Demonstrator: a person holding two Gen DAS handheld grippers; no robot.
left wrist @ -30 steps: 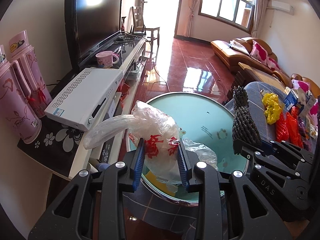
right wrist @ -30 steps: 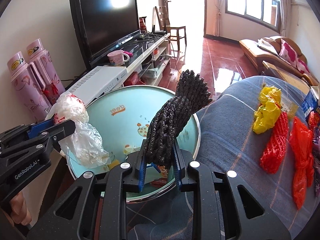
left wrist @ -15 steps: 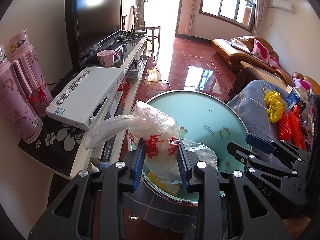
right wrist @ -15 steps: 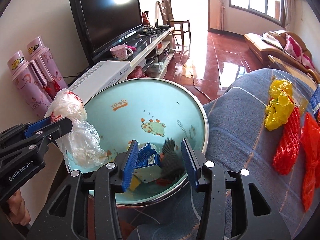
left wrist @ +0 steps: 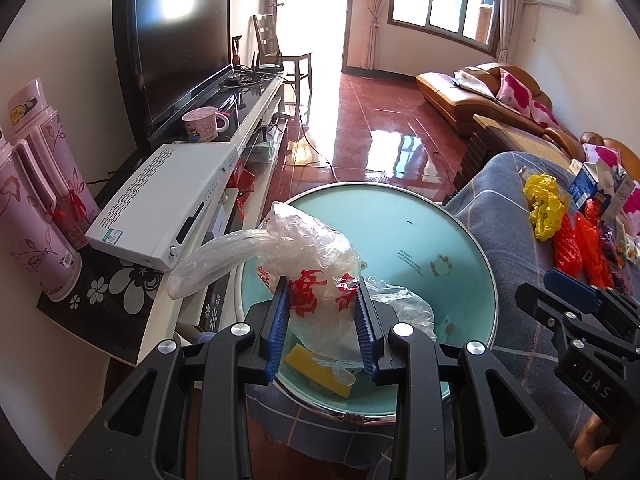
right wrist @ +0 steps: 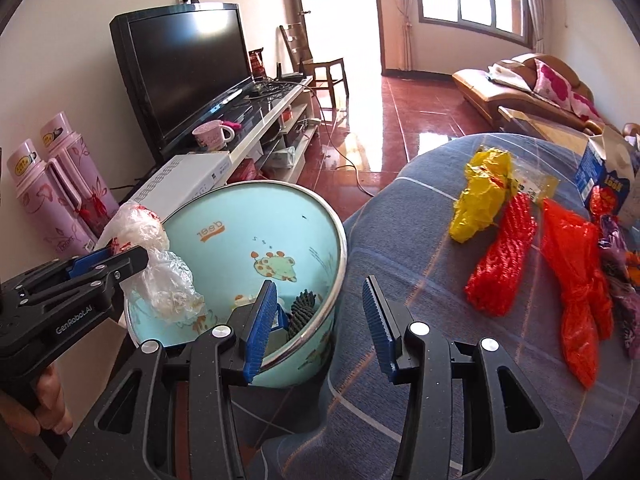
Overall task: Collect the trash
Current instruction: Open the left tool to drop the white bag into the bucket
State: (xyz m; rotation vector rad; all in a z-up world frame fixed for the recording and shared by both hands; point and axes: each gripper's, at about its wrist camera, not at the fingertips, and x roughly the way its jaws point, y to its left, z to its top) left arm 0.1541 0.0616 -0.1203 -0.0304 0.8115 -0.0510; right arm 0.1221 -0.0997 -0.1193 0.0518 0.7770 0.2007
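My left gripper [left wrist: 322, 322] is shut on a clear plastic bag [left wrist: 308, 256] with red print, held over the near rim of a light-blue trash bin [left wrist: 440, 248]. The bag also shows in the right wrist view [right wrist: 156, 256]. My right gripper [right wrist: 320, 322] is open and empty, over the bin's right rim [right wrist: 340, 264] and the table's edge. A black mesh piece [right wrist: 302, 312] lies inside the bin with a yellow scrap [left wrist: 320, 368]. On the blue cloth lie a yellow bag [right wrist: 482, 196], a red mesh net [right wrist: 502, 256] and a red plastic bag [right wrist: 576, 276].
A TV stand [left wrist: 256, 120] to the left carries a TV [left wrist: 176, 64], a white set-top box [left wrist: 168, 200], a pink mug [left wrist: 202, 124] and pink thermoses [left wrist: 32, 200]. Blue cartons [right wrist: 604, 176] stand at the table's far right. A sofa [left wrist: 488, 92] is across the red floor.
My right gripper opened and dropped the black mesh piece into the bin, then drew back to the right towards the table. The left gripper kept hold of the plastic bag.
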